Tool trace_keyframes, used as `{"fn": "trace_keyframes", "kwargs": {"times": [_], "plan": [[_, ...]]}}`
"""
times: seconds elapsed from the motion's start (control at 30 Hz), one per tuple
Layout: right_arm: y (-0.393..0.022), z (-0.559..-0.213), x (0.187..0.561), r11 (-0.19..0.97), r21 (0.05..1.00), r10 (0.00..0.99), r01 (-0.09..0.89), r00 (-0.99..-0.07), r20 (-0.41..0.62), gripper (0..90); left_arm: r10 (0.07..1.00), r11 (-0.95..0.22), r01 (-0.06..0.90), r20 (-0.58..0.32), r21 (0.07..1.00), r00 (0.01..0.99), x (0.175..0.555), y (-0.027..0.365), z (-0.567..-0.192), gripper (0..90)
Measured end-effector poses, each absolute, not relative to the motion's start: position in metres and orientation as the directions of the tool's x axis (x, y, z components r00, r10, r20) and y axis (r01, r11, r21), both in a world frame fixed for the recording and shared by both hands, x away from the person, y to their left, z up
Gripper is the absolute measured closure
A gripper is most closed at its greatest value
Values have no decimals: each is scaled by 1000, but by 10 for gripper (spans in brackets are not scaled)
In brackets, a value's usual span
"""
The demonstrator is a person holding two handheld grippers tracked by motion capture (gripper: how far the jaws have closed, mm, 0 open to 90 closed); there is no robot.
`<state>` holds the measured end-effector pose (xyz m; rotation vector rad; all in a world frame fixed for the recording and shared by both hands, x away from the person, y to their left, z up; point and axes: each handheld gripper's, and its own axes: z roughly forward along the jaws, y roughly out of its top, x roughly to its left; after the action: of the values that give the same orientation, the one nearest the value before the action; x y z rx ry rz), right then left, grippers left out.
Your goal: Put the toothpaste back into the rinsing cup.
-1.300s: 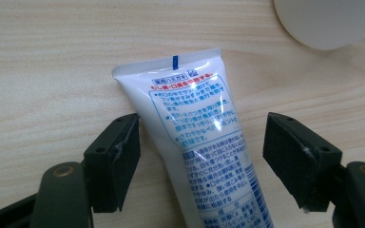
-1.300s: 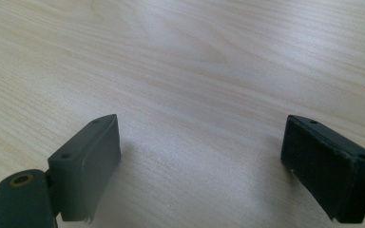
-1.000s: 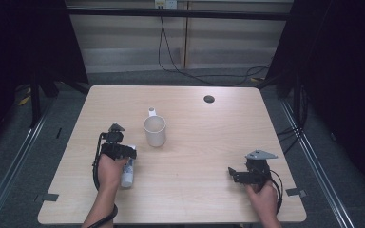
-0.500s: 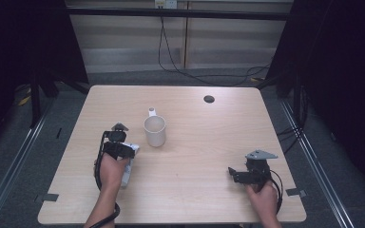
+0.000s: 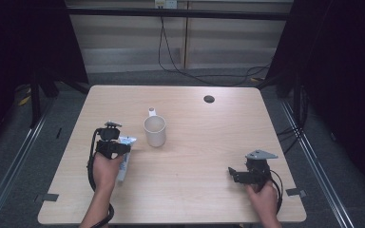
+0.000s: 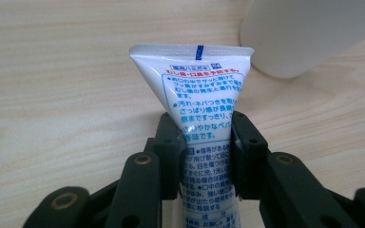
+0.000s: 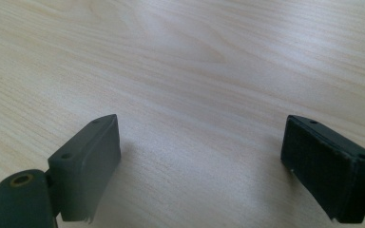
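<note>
A white toothpaste tube [image 6: 204, 90] with blue and red print stands between the jaws of my left gripper [image 6: 204, 142]. The jaws have just been closing, and their pads now press the tube's sides, so the gripper is shut on it. The tube's flat crimped end points away from the hand, toward a white mug [image 6: 309, 33]. In the high view the left gripper [image 5: 112, 144] holds the tube [image 5: 122, 167] at the table's left, just left of the mug [image 5: 155, 131]. My right gripper [image 7: 202, 142] stands open over bare wood, and shows low at the table's right [image 5: 235, 175].
The light wooden table [image 5: 199, 147] carries a small dark round thing [image 5: 209, 99] near its far edge. The mug's handle points to the far side. Dark floor and metal rails surround the table, and cables hang behind it.
The left gripper's jaws have closed onto the toothpaste tube and the hand has risen slightly with it. The right hand and gripper have stayed where they were.
</note>
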<state>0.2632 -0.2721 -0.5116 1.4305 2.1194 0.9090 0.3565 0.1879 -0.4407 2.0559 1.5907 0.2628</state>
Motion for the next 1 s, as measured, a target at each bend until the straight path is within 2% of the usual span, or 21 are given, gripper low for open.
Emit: {"fn": "trace_keyframes", "kwargs": {"times": [0.43, 1.0], "plan": [[-272, -512, 263, 255, 718, 925, 647, -379, 13, 124, 931, -127, 758, -187, 639, 314, 349, 197, -421, 686], [-272, -512, 263, 255, 718, 925, 647, -379, 13, 124, 919, -88, 682, -206, 726, 337, 346, 198, -398, 688]]}}
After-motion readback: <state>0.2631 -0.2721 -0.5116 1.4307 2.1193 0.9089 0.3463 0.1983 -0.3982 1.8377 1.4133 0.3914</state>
